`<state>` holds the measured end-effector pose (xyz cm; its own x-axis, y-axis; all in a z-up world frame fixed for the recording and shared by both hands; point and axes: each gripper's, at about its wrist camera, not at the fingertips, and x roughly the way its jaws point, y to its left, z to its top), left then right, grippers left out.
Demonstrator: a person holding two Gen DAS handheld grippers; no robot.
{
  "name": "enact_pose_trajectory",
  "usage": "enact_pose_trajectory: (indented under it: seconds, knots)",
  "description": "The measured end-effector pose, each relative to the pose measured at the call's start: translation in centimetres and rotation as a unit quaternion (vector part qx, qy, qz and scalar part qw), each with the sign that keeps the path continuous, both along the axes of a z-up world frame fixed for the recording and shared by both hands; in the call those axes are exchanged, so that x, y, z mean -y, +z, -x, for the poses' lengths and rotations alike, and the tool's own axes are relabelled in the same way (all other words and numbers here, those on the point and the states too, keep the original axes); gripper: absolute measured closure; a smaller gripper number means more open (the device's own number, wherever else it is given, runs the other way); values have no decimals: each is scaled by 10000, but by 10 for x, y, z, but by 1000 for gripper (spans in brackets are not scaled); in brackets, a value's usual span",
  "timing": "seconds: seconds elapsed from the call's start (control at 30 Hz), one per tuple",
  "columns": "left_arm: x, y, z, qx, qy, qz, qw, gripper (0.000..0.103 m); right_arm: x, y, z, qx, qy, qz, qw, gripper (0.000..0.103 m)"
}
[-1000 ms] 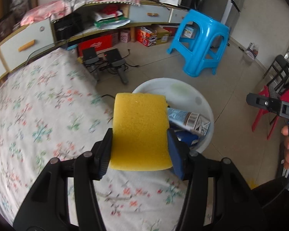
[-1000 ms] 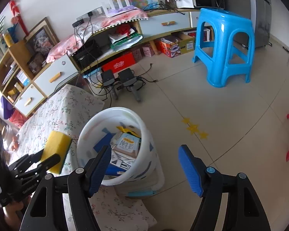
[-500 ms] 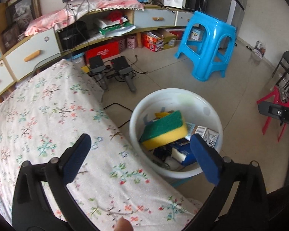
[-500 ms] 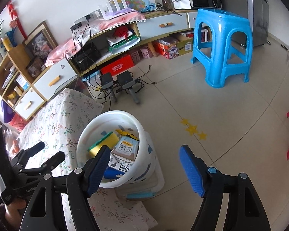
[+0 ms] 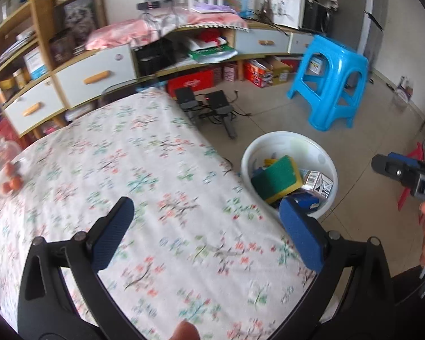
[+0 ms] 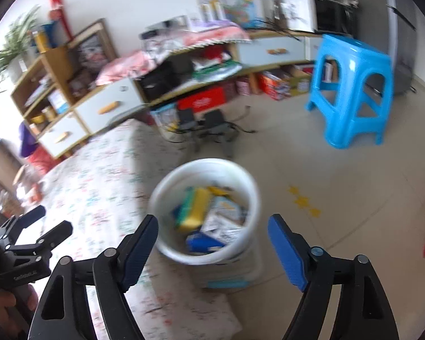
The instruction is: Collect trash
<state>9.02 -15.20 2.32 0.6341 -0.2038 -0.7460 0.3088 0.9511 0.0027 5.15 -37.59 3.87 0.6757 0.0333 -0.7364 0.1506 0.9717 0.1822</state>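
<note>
Trash is gathered in the white bucket (image 5: 289,141), which stands on the floor just beside the edge of the counter (image 5: 155,198). Uppermost in it a sponge (image 5: 277,177) is seen, green side up in the left view, its yellow edge showing, tilted against the other contents. Beside it a printed carton (image 5: 320,181) and a blue pack (image 5: 303,201) are lodged. In the right view the same bucket (image 6: 167,195) is blurred, but the sponge (image 6: 197,208) can still be made out.

The bucket is judged to be set low and close to the counter so that items can be dropped straight over the edge. The sponge's tilt suggests it was let fall, not laid down.

The left hand-held gripper (image 5: 206,232) is held over the flowered cloth, its jaws spread wide and nothing between them. The right hand-held gripper (image 6: 212,243) is likewise released and empty, held above the bucket, with the rim framed between its fingers.

On the visible part of the cloth no further trash can be seen; at the far left edge a few small red fruits (image 5: 11,181) lie, too blurred to be judged as waste. A blue stool (image 5: 328,85) stands well apart on the floor.
</note>
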Motion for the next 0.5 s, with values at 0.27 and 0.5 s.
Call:
enact_pose_trajectory:
  seconds: [0.27,0.5]
  knots:
    - [-47,3,36,97,836,-141,9964,1,-53,0,18,105,75,427,9990,10]
    - [-76,-2,63,131,1412,-9,9899,1,-98,2,39,495,342,947,9937,7]
